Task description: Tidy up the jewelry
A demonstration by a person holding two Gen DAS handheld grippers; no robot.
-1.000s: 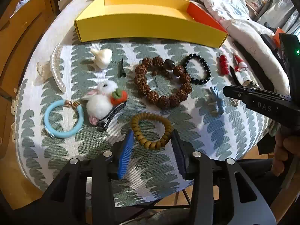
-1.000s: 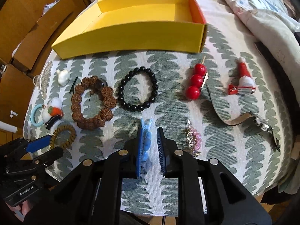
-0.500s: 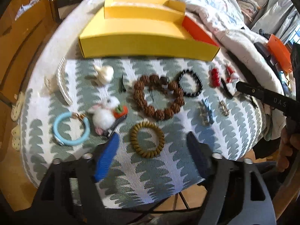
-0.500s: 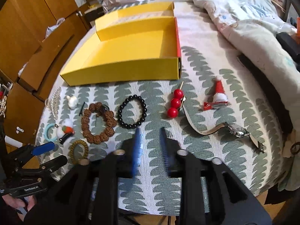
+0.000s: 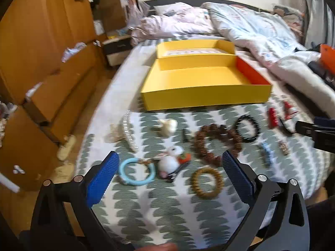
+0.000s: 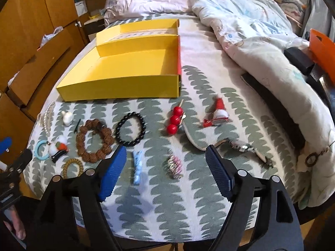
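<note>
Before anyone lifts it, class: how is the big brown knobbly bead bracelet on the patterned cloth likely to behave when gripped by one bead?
The brown bead bracelet lies flat in an uneven loop, so it is probably strung and would sag rather than keep its ring shape. Its beads look rough and knobbly, likely giving the pads good purchase. Large beads suggest some weight for its size.

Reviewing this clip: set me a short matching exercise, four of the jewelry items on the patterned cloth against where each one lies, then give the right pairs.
Things:
1. black bead bracelet
2. light blue ring bangle
3. red three-ball hair stick
4. silver wristwatch with tan strap

Places:
A. between the black bracelet and the santa-hat clip
B. far left, beside the white rabbit clip
C. farthest right, by the quilt
D. just right of the large brown seed bracelet

Pairs: 1-D, 2-B, 3-A, 4-C
</note>
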